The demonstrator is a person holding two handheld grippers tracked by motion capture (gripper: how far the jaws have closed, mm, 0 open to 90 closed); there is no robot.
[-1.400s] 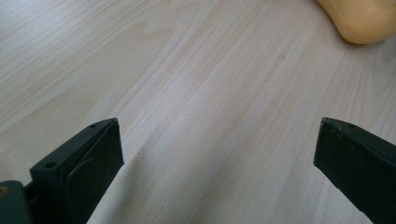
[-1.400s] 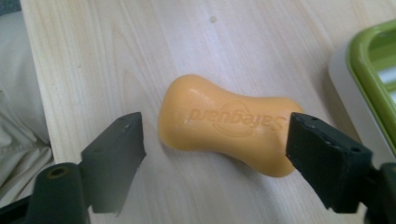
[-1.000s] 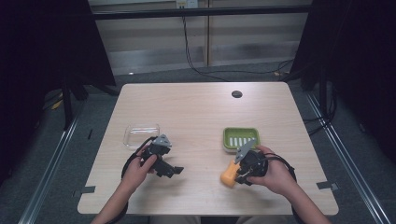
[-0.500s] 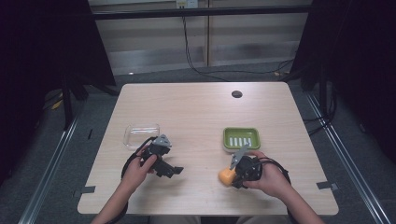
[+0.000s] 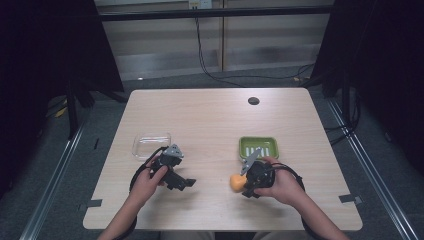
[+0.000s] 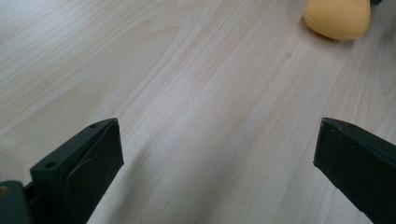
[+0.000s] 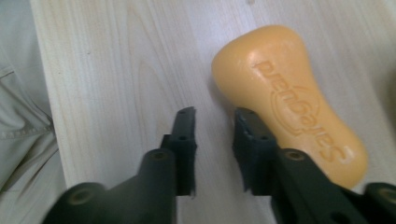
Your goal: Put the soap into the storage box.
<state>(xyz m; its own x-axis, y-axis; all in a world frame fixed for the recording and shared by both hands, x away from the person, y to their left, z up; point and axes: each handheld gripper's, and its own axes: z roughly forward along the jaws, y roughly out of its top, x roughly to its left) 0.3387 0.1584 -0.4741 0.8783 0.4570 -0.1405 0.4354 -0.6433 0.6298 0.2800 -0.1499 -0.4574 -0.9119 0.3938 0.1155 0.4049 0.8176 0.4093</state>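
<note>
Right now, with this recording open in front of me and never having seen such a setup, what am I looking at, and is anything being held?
There is no robot here: a person holds a hand tool with two black jaws in each hand. The high view looks down from above on the wooden table. The other two pictures come from cameras mounted on the tools, looking along their jaws.

On the table lie a clear container, a green tray and an orange soap bar.

The left gripper has its jaws wide apart over bare wood. The right gripper has its jaws only slightly apart with nothing between them. The soap lies beside one jaw, so nothing is held.
</note>
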